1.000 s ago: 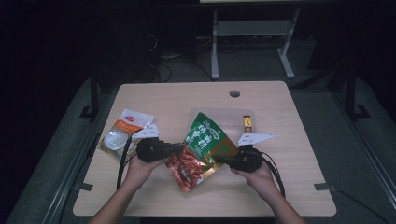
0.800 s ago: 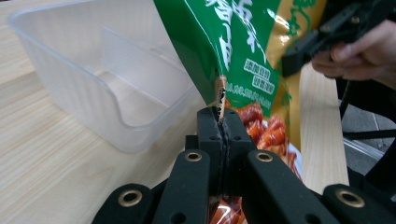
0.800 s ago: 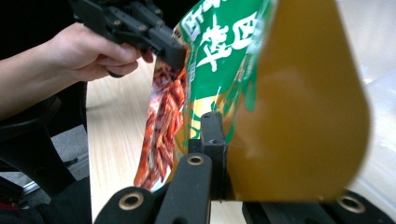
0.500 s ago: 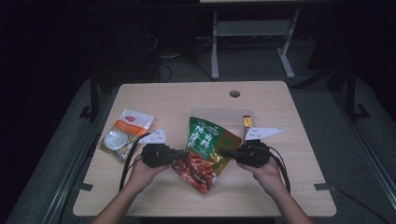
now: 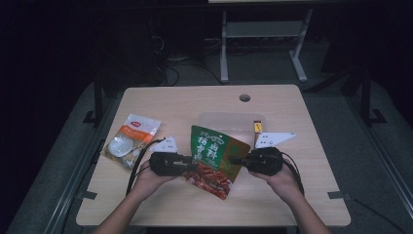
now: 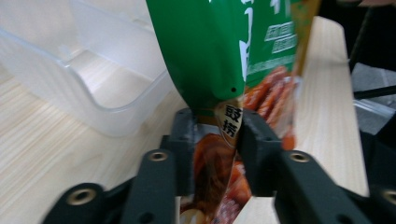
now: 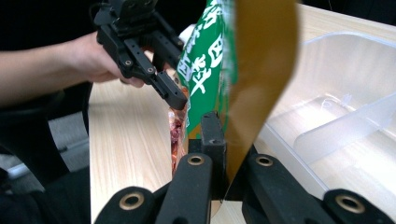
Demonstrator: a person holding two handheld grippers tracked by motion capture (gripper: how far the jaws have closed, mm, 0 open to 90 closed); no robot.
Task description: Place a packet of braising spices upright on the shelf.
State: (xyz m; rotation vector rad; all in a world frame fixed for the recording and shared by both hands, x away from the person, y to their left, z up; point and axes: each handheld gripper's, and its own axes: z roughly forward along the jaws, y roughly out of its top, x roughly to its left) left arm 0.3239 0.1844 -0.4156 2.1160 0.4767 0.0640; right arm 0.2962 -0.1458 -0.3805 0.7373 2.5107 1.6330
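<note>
A green snack bag (image 5: 214, 153) with red food pictured on its lower half hangs upright over the table's front middle, between my two grippers. My right gripper (image 5: 234, 160) is shut on the bag's right edge (image 7: 243, 93), its jaws (image 7: 219, 140) pinching the gold inner side. My left gripper (image 5: 192, 167) has just been opening: its jaws (image 6: 215, 135) stand apart with the bag's lower left corner (image 6: 224, 121) loose between them. The left gripper (image 7: 173, 95) also appears across the bag in the right gripper view.
A clear plastic divided container (image 5: 229, 122) stands just behind the bag, close to both grippers (image 6: 93, 88) (image 7: 336, 107). An orange-and-white food packet (image 5: 129, 141) lies at the table's left. A small yellow item (image 5: 257, 127) sits right of the container.
The left jaws have spread apart from the bag's corner. The bag has been raised more upright and shifted slightly toward the container with the right hand.
</note>
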